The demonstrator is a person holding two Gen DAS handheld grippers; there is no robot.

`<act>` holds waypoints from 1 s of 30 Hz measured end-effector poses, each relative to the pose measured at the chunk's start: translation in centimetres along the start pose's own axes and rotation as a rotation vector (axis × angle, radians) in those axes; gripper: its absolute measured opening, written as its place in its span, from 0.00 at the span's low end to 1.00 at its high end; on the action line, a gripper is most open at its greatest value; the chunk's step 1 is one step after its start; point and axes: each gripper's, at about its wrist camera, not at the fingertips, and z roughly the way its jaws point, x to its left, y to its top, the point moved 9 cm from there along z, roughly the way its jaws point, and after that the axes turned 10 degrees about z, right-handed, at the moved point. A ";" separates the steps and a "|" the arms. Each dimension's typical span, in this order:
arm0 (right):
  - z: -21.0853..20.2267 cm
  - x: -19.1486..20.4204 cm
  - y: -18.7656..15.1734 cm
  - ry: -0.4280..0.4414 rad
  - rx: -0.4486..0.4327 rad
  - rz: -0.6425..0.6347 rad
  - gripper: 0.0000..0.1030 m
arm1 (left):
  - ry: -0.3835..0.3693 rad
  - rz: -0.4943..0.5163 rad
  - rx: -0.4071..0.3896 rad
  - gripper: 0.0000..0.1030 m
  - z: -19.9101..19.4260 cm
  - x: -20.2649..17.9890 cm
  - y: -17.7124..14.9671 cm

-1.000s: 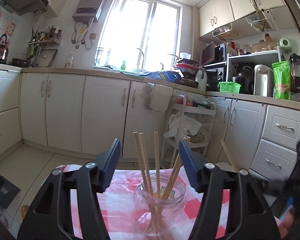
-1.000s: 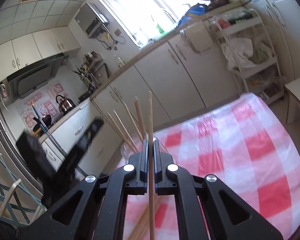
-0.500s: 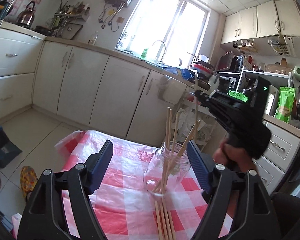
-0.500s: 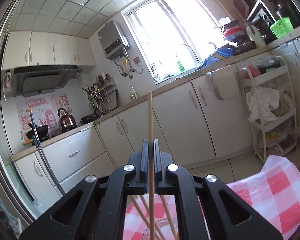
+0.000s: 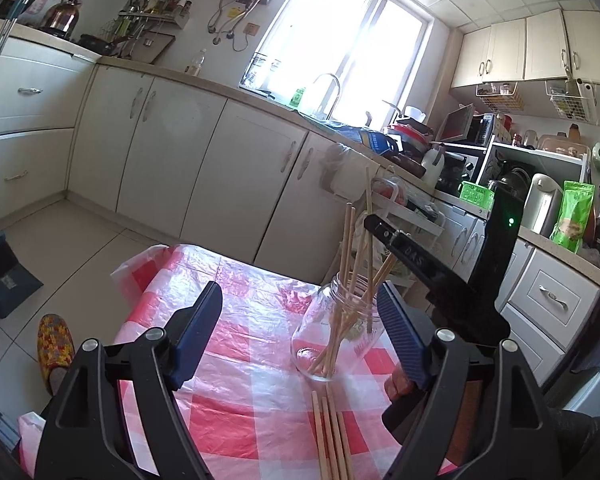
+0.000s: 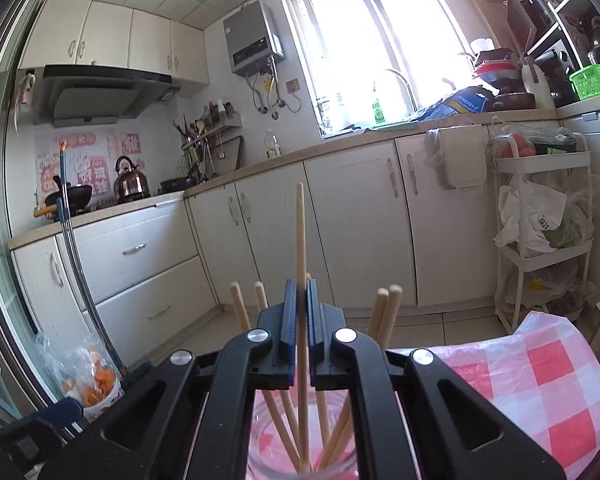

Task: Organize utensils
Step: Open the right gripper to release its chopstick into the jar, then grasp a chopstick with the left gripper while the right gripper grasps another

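Observation:
A clear glass jar (image 5: 336, 336) stands on the red-and-white checked tablecloth (image 5: 236, 364) and holds several wooden chopsticks (image 5: 346, 248). My right gripper (image 6: 299, 316) is shut on one chopstick (image 6: 300, 236), held upright with its lower end inside the jar (image 6: 300, 452). In the left wrist view the right gripper (image 5: 374, 224) reaches over the jar from the right. My left gripper (image 5: 300, 332) is open and empty, just in front of the jar. Several more chopsticks (image 5: 332, 436) lie flat on the cloth in front of the jar.
White kitchen cabinets (image 5: 204, 176) run behind the table. A white rack trolley (image 6: 544, 240) with bags stands at the right. A slipper (image 5: 54, 346) and a blue dustpan (image 5: 4, 276) lie on the tiled floor at the left.
My right gripper has lowered its chopstick into the jar. My left gripper has drawn back and risen, so the jar and the loose chopsticks show in front of it.

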 end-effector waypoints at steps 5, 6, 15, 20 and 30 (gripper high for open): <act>-1.3 -0.1 -0.7 -0.013 0.021 -0.011 0.05 | 0.008 0.005 0.010 0.74 -0.1 -0.2 0.0; -1.7 0.0 -0.8 -0.016 0.029 -0.019 0.05 | 0.014 0.005 0.015 0.75 -0.1 -0.2 0.0; -6.2 -0.4 -2.8 -0.049 0.119 0.005 0.27 | 0.046 0.005 0.083 0.78 -0.7 -0.4 -0.3; -9.2 -1.4 -7.8 -0.111 0.335 0.105 0.25 | 0.061 0.020 0.149 0.78 -1.4 -0.4 -1.4; -9.5 0.2 -17.0 -0.176 0.644 0.070 0.18 | 0.064 0.072 0.294 0.79 -2.5 -1.3 -4.8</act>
